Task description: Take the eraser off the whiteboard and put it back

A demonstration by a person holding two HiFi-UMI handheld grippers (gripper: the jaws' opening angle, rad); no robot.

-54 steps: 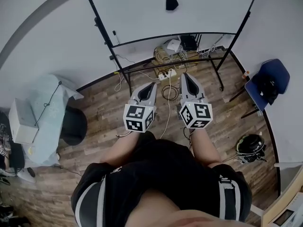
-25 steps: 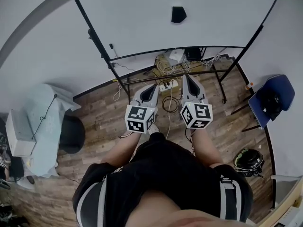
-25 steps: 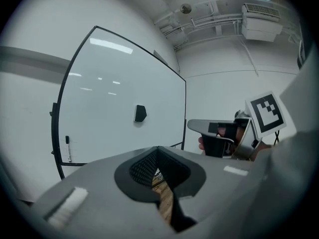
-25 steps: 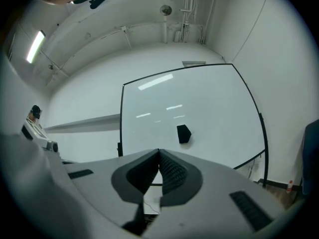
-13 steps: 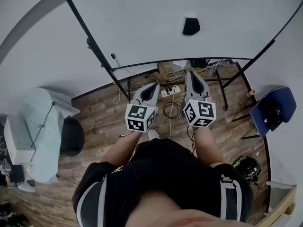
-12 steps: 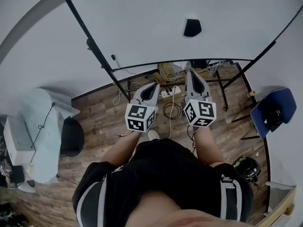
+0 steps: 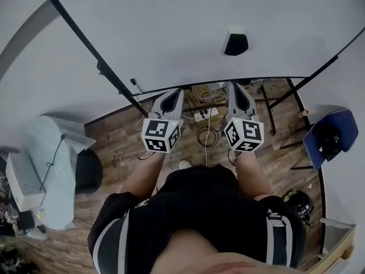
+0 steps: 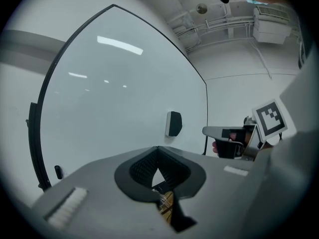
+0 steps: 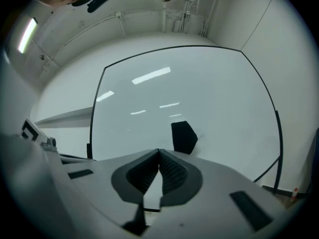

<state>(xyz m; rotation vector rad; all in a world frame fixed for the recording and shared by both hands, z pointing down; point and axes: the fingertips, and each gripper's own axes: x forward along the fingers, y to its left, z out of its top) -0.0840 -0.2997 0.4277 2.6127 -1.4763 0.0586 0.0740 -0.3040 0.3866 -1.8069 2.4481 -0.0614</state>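
Head view: small black block eraser (image 7: pixel 235 42) stuck on large white whiteboard (image 7: pixel 171 21), beyond left tool (image 7: pixel 170 95) and right tool (image 7: pixel 239 89), touching neither; left gripper view: jaws pressed together, empty, eraser ahead-right; right gripper view: jaws pressed together, empty, eraser just above the tips.

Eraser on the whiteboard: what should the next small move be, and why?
Probably open the right gripper and ease it toward the eraser. The eraser sits untouched on the whiteboard, just above that gripper's tips in its view; its jaws are together with nothing between them, so they cannot take it yet.
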